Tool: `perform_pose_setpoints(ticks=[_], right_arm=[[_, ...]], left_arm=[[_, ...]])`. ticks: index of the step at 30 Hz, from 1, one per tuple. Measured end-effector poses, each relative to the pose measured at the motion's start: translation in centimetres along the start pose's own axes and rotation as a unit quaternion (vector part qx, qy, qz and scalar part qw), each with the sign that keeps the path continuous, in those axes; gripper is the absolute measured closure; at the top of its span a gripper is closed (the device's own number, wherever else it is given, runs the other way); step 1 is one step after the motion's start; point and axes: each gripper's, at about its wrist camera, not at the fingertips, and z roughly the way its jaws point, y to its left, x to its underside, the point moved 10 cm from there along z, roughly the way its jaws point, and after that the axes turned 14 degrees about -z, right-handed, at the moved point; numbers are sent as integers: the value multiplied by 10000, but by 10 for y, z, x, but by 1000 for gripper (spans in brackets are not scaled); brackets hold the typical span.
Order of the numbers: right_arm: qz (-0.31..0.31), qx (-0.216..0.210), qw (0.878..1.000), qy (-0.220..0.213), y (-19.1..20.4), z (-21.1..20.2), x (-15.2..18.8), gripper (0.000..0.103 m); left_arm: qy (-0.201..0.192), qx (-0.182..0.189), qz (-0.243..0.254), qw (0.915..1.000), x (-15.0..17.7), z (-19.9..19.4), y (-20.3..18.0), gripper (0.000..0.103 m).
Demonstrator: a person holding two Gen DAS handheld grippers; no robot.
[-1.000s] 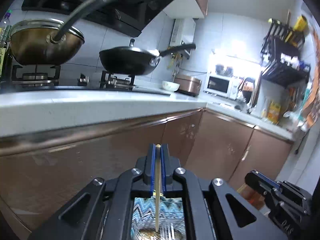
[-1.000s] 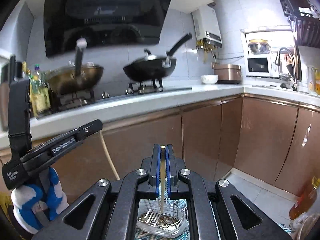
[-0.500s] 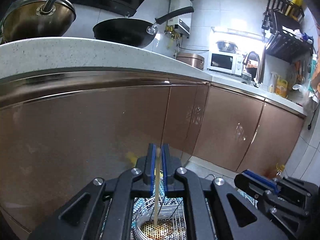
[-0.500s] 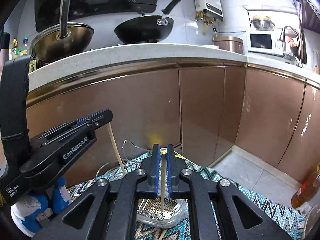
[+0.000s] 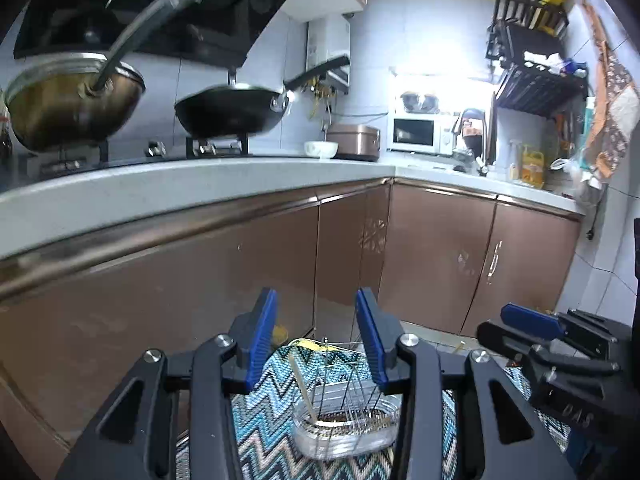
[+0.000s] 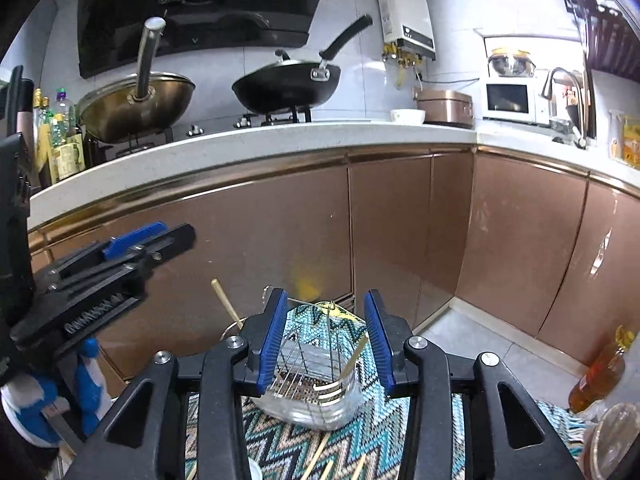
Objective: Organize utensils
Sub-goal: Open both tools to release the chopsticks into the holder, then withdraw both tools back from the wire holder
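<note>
Both claws, left and right, gape wide above pale chopsticks leaning in a clear wire-framed holder.

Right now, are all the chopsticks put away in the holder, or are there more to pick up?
Not all. Two chopsticks already lean in the clear utensil holder: one chopstick on its left side, another on its right. Nothing is in hand: the left gripper and right gripper both have open, empty jaws above the holder. Left to do: several loose chopsticks lie on the zigzag mat.
</note>
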Motion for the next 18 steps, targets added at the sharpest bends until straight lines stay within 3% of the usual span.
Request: perform_pose_setpoints(ticks=[8, 18], right_arm=[[-3, 72, 10000, 48, 10, -60, 4, 63], [0, 198, 9997, 164, 27, -110, 18, 63]], left_arm=[[45, -301, 325, 9990, -10, -64, 28, 63], [135, -552, 85, 9983, -10, -116, 66, 49]])
